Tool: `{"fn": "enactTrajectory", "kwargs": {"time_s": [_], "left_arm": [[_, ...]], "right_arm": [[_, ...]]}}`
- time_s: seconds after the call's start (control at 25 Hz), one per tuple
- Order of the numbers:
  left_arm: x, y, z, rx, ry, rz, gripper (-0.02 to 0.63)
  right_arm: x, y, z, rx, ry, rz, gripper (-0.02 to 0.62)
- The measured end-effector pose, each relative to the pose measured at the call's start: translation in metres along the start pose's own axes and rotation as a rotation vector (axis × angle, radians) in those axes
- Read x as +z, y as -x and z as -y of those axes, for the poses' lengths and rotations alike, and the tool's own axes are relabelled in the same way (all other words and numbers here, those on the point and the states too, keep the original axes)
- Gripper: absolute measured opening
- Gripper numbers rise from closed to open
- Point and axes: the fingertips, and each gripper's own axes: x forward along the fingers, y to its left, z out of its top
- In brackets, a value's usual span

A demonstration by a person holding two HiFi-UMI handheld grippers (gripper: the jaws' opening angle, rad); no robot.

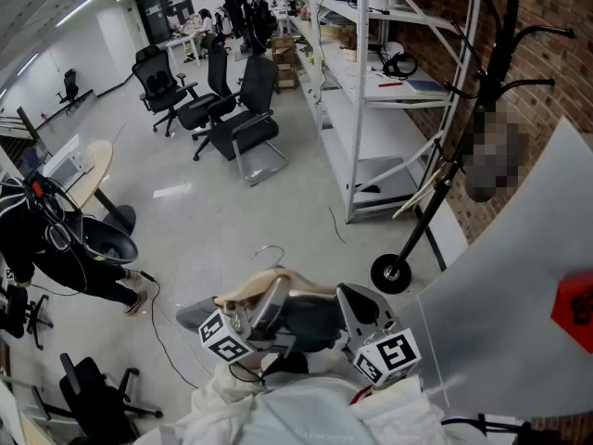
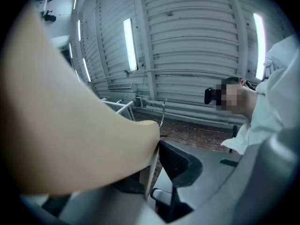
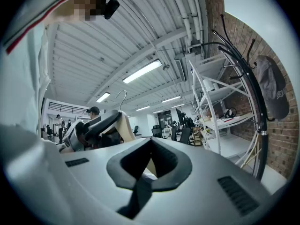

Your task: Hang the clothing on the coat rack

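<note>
Item: beige wooden hanger point(image 1: 243, 290), pinched in my left hand-held gripper point(image 1: 267, 306). My right hand-held gripper point(image 3: 149, 168) is pressed together beside it. Well apart stands the black metal coat rack point(image 1: 498, 58).

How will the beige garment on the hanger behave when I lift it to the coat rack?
The garment drapes loosely over its hanger, so it is probably floppy and light. The hanger looks stiff, so gripping it should carry the cloth. Its surface looks smooth, so it may slip if tilted.
</note>
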Motion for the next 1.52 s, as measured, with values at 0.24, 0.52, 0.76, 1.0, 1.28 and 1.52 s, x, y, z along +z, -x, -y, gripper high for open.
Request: {"fn": "enactTrajectory", "kwargs": {"time_s": [0.24, 0.52, 0.76, 1.0, 1.28, 1.52], "left_arm": [[-0.004, -0.015, -0.031, -0.021, 0.021, -0.013, 0.100], [0.016, -0.020, -0.094, -0.011, 0.034, -0.012, 0.100], [0.045, -0.033, -0.152, -0.016, 0.035, -0.014, 0.100], [0.073, -0.046, -0.198, -0.035, 0.053, -0.029, 0.100], [0.099, -0.050, -0.247, -0.067, 0.075, -0.038, 0.100], [0.117, -0.040, -0.279, -0.068, 0.088, -0.037, 0.100]], "right_arm": [[-0.007, -0.024, 0.023, -0.028, -0.004, -0.004, 0.021], [-0.021, -0.082, 0.036, -0.043, -0.008, -0.023, 0.021], [-0.018, -0.148, 0.051, -0.052, -0.004, -0.030, 0.021], [-0.017, -0.203, 0.058, -0.076, -0.016, -0.034, 0.021], [-0.023, -0.260, 0.065, -0.104, -0.020, -0.028, 0.021], [-0.030, -0.289, 0.060, -0.132, -0.010, -0.040, 0.021]]}}
